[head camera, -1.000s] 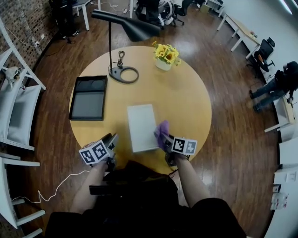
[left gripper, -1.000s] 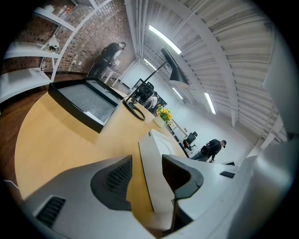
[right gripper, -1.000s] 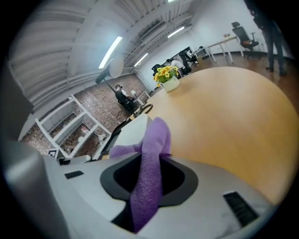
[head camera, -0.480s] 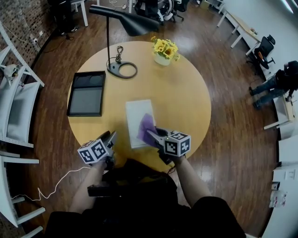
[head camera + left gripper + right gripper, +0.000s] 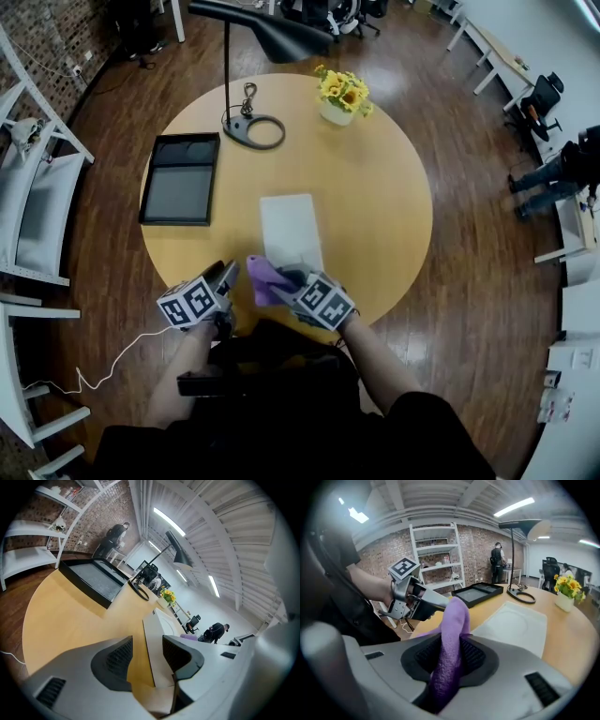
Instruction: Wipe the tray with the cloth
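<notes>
The person stands at the near edge of a round wooden desk (image 5: 375,187) with a gripper in each hand. The right gripper (image 5: 286,279) has its fingers clamped on a purple cloth (image 5: 265,279). In the right gripper view the cloth runs up between the two dark pads and flops over above them, so the grip is firm and narrow. From the head view the cloth sits at the near left corner of the white tray (image 5: 292,230), between the two grippers. I cannot tell whether it touches the tray.

The white tray lies flat near the middle of the desk, its long side running away from the person, with a faint round hollow in its surface. The right gripper is turned towards the left across the tray's near end.

The left gripper (image 5: 228,274) hovers just left of the cloth, over bare desk beside the tray's near left corner. Its fingers stand narrowly apart with nothing between them; its own view shows only desk and the tray's edge through the gap.

Farther off on the left, a black tray (image 5: 180,178) lies flat on the desk, well apart from the white one. A black lamp (image 5: 281,37) stands behind it on a ring base, and a pot of yellow flowers (image 5: 342,94) sits at the far side.
</notes>
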Demonstrator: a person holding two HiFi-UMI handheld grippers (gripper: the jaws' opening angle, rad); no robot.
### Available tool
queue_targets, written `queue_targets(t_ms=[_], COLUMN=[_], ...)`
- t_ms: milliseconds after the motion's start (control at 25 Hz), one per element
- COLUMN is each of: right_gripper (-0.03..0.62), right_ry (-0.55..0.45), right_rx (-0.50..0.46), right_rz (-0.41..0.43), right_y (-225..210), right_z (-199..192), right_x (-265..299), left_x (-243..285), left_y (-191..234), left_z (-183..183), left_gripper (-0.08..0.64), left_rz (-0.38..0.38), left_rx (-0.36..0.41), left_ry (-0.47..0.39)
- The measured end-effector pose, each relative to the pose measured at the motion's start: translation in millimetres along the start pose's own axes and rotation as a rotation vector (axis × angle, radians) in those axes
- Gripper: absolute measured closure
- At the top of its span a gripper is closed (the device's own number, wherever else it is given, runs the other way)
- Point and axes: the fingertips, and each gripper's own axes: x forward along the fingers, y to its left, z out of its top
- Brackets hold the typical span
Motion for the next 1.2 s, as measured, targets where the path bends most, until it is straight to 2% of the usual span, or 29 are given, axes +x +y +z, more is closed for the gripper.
queue_targets(t_ms=[280, 440, 640, 760, 920, 1120, 1200], right_gripper=[0.494, 0.494, 0.494, 0.494, 0.494, 0.494, 0.494], right_ry=[-0.027, -0.024, -0.086, -0.148, -0.257, -0.384, -0.416], right_rx=[0.027, 0.094, 0.215, 0.318, 0.481, 0.811, 0.881], right_rz=[-0.009, -0.083, -0.166, -0.200, -0.190, -0.206, -0.196], right_y=[-5, -31, -64, -76, -84, -89, -88], right_z=[-5, -24, -49, -63, -69, -96, -100], right_x=[-12, -32, -63, -75, -81, -91, -94], left_x=[2, 6, 14, 22, 34, 44, 49], left_y=[-3, -9, -16, -28, -44, -56, -61], left_z=[-4, -3, -8, -17, -36, -55, -59], left_gripper=[0.377, 0.377, 0.377, 0.376, 0.376, 0.365, 0.364], left_rz=[-0.010, -0.027, -0.040, -0.068, -0.097, -0.108, -0.111], left_rx=[-0.006, 0.013, 0.042, 0.068, 0.123, 0.154, 0.171], left_ry=[0.014, 0.022, 0.054, 0.088, 0.161, 0.215, 0.231])
